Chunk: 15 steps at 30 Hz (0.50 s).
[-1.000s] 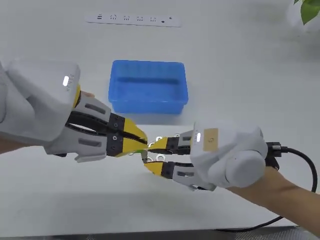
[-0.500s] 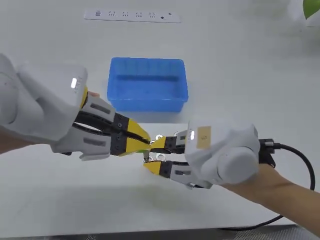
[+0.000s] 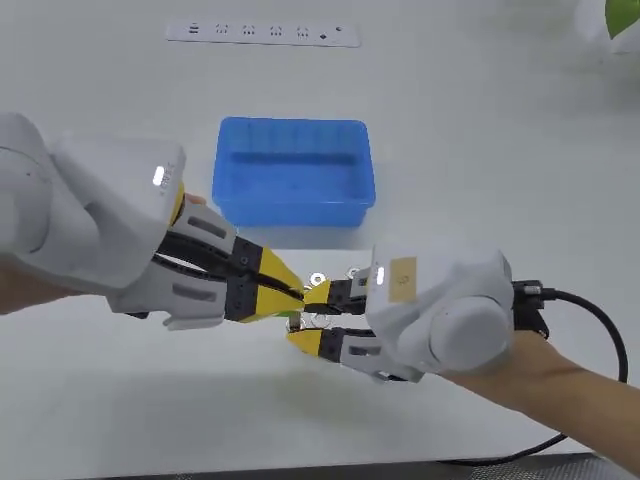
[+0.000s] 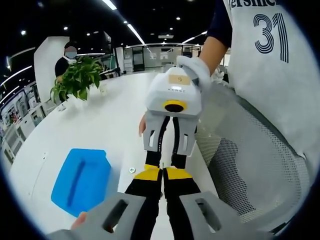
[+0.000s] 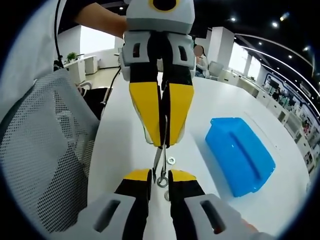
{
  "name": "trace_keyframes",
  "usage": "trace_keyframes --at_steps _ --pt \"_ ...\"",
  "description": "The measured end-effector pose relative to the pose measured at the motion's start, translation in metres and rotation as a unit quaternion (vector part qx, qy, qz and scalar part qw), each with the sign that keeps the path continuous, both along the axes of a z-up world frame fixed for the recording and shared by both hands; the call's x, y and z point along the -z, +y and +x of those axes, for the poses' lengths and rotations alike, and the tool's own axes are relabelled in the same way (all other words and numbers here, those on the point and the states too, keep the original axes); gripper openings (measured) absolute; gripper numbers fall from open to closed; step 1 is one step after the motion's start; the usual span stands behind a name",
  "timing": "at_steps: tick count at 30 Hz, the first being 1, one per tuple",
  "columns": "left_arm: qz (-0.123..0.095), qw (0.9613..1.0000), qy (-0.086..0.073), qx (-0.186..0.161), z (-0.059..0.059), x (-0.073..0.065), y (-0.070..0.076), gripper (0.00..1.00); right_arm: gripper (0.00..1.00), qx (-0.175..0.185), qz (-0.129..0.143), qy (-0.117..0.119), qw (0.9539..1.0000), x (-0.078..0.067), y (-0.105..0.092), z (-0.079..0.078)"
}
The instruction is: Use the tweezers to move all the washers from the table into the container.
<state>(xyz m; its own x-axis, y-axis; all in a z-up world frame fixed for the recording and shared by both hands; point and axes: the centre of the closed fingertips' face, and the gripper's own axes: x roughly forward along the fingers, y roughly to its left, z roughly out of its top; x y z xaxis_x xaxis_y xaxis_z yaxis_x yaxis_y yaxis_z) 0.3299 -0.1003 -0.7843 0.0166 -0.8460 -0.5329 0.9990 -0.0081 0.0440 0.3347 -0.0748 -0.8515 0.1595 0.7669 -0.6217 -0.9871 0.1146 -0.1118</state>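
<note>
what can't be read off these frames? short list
1. Right gripper view: whether the right gripper squeezes the tweezers or only flanks them; gap too narrow.
2. Head view: how many washers remain on the table; the left gripper and the right one cover where their jaws meet.
3. Head view: any washers inside the container; too small.
4. Left gripper view: the tweezers, behind its own jaws.

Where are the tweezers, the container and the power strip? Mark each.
tweezers point(image 5: 159, 162), right gripper view, on the metal legs.
container point(image 3: 295, 212), head view, on the front wall.
power strip point(image 3: 262, 33), head view, on its middle.
</note>
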Motion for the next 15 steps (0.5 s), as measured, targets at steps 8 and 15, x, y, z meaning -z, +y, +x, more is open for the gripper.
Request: trace_keyframes --at_steps 8,15 --pt "-0.005 0.9998 0.010 -0.015 0.0021 0.0009 0.0030 0.05 0.11 -0.002 0.005 0.013 0.9999 0.0017 0.0047 -0.0004" --pt "-0.002 0.9997 0.014 -0.020 0.0022 0.0011 0.0041 0.06 0.10 0.002 -0.001 0.011 0.9999 0.0016 0.0057 -0.0017"
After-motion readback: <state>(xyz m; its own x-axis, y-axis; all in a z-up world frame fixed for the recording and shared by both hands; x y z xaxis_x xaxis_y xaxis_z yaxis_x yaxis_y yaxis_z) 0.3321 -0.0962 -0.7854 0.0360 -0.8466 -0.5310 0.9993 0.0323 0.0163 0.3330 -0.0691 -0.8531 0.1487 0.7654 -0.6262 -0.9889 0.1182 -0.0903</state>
